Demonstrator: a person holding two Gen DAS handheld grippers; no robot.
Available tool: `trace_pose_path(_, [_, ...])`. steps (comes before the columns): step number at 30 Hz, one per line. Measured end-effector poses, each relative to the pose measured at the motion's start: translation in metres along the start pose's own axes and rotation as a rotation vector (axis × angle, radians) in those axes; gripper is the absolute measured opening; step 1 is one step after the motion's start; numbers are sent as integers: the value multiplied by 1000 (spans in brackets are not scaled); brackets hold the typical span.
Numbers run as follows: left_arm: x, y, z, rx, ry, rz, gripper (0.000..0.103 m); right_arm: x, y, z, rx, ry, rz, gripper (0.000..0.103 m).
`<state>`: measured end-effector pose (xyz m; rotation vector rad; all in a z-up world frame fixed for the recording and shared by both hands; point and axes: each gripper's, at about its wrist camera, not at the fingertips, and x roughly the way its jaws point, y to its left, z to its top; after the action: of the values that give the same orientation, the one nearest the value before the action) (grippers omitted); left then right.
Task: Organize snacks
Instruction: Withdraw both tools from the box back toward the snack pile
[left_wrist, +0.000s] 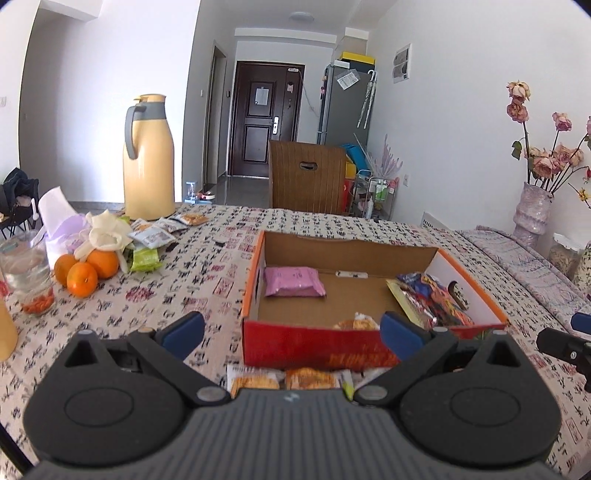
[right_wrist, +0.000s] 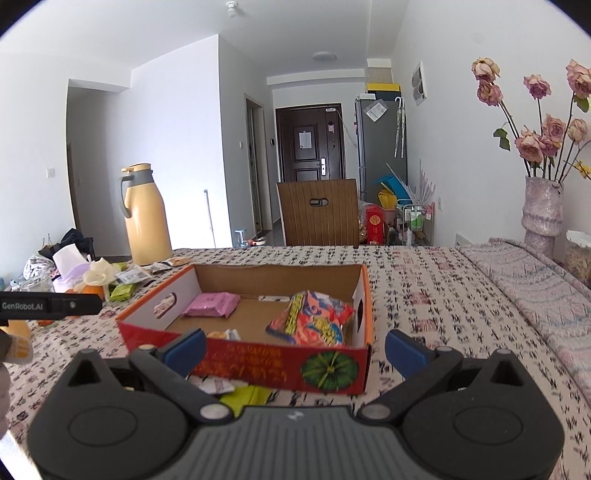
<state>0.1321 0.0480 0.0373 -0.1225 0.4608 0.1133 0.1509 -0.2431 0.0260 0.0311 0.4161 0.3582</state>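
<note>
An open cardboard box (left_wrist: 314, 347) (right_wrist: 258, 365) with red front wall sits on the patterned tablecloth. Inside lie a pink packet (left_wrist: 293, 282) (right_wrist: 212, 305), a colourful red and blue bag (left_wrist: 434, 301) (right_wrist: 312, 321) and a small orange snack (left_wrist: 356, 324) (right_wrist: 218, 335). In front of the box, orange cracker packets (left_wrist: 284, 380) lie below my left gripper (left_wrist: 293, 334), which is open and empty. A green packet (right_wrist: 251, 397) lies under my right gripper (right_wrist: 295, 349), also open and empty. More snack packets (left_wrist: 159, 236) (right_wrist: 136, 275) lie far left.
A yellow thermos (left_wrist: 147, 158) (right_wrist: 146, 216) stands at the back left. Oranges (left_wrist: 86, 271), a glass (left_wrist: 26, 275) and a tissue pack (left_wrist: 59, 225) crowd the left side. A flower vase (left_wrist: 533, 212) (right_wrist: 541, 214) stands right. A wooden chair (left_wrist: 308, 177) is behind the table.
</note>
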Motion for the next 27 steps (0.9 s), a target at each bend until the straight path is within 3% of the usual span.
trace_pose_path(19, [-39, 9, -47, 3, 13, -10, 103, -41, 19, -39, 46, 29, -48, 103])
trace_pose_path(27, [-38, 18, -55, -14, 26, -11, 103, -35, 33, -45, 15, 61, -46, 103])
